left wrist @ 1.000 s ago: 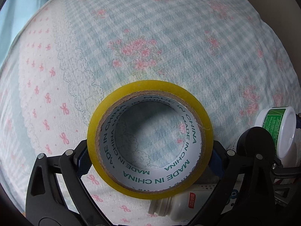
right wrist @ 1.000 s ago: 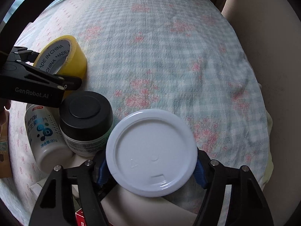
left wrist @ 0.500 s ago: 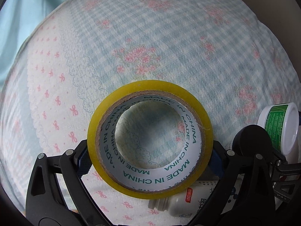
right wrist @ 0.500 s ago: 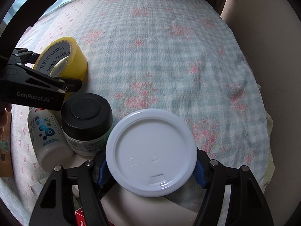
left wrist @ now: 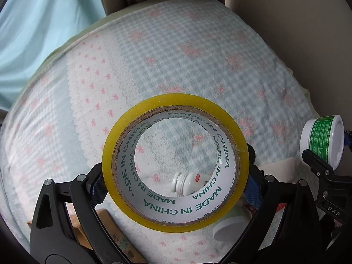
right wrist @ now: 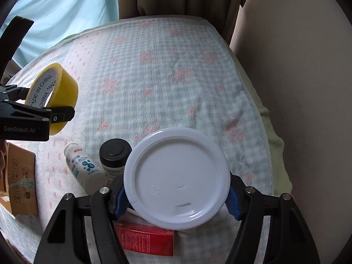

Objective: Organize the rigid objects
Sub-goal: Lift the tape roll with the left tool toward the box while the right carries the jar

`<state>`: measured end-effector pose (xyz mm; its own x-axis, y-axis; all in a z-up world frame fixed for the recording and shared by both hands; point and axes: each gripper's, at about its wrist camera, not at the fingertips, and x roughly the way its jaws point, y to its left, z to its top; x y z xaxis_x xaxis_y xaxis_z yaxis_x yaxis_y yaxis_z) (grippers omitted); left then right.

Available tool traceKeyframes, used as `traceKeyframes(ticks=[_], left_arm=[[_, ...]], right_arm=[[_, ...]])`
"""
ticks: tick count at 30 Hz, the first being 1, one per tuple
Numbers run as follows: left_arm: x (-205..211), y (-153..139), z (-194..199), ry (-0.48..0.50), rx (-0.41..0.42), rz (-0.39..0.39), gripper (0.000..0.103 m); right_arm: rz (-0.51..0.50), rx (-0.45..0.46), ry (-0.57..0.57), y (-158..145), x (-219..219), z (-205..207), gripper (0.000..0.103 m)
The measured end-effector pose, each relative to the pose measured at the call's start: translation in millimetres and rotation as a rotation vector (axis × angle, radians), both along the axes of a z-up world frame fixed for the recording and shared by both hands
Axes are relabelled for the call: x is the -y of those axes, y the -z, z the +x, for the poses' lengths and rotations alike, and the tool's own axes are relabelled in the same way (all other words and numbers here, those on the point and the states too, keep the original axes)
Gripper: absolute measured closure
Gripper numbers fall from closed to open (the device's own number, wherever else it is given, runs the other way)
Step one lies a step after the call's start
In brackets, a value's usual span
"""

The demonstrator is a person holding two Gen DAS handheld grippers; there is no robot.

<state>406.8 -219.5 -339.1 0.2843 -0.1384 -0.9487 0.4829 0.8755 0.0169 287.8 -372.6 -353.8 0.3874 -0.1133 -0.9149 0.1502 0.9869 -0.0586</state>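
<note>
My left gripper (left wrist: 175, 187) is shut on a yellow tape roll (left wrist: 176, 102), with its blue pads pressing the roll's two sides. It holds the roll well above the bed. The right wrist view shows the same tape roll (right wrist: 63, 90) in the left gripper (right wrist: 44, 115) at the far left. My right gripper (right wrist: 176, 198) is shut on a white jar (right wrist: 177, 176), of which only the round lid faces the camera. In the left wrist view this white jar (left wrist: 319, 138) shows a green label at the right edge.
On the checked floral bedspread (right wrist: 165, 83) lie a white bottle (right wrist: 84, 169), a black-lidded jar (right wrist: 114, 154), a red box (right wrist: 145, 237) and a cardboard box (right wrist: 19, 176). Curtains hang beyond the far edge. A beige wall runs along the right.
Both grippers have risen, each with its load. The bed looks farther off, and its far edge, the curtains, the red box and the cardboard box have come into view.
</note>
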Motion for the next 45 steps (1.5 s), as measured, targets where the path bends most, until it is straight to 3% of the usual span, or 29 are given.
traceKeyframes(ticks=[6, 11, 17, 22, 29, 34, 40, 45], left_arm=[[-44.7, -71.9, -31.9, -0.078, 0.048, -0.048, 0.007], [-105.1, -117.1, -65.5, -0.172, 0.074, -0.076, 0.007], [-190.5, -147.0, -108.8, -0.253, 0.102, -0.071, 0.007], [-266.8, -155.4, -132.4, -0.294, 0.098, -0.099, 0.007], [-368.4, -144.1, -143.5, -0.315, 0.067, -0.099, 0.007], [-424.6, -115.5, -132.8, -0.295, 0.023, -0.054, 0.007], [-456.7, -66.4, -109.0, -0.247, -0.067, -0.023, 0.007], [-452.1, -25.0, -90.8, -0.171, -0.115, 0.008, 0.007]], right_arm=[[-0.007, 0.057, -0.051, -68.5, -23.0, -7.1, 0.037], [-0.011, 0.093, -0.136, -118.6, -61.2, -15.9, 0.037], [0.005, 0.131, -0.265, -161.9, -136.2, -29.9, 0.037], [0.064, 0.112, -0.357, -178.1, -213.2, -34.9, 0.037], [0.122, 0.068, -0.435, -183.5, -330.2, -40.0, 0.037], [0.146, 0.018, -0.454, -166.0, -391.3, -34.6, 0.037], [0.108, -0.068, -0.488, -125.9, -442.5, -20.1, 0.037], [0.128, -0.158, -0.513, -86.2, -467.5, -5.0, 0.037]])
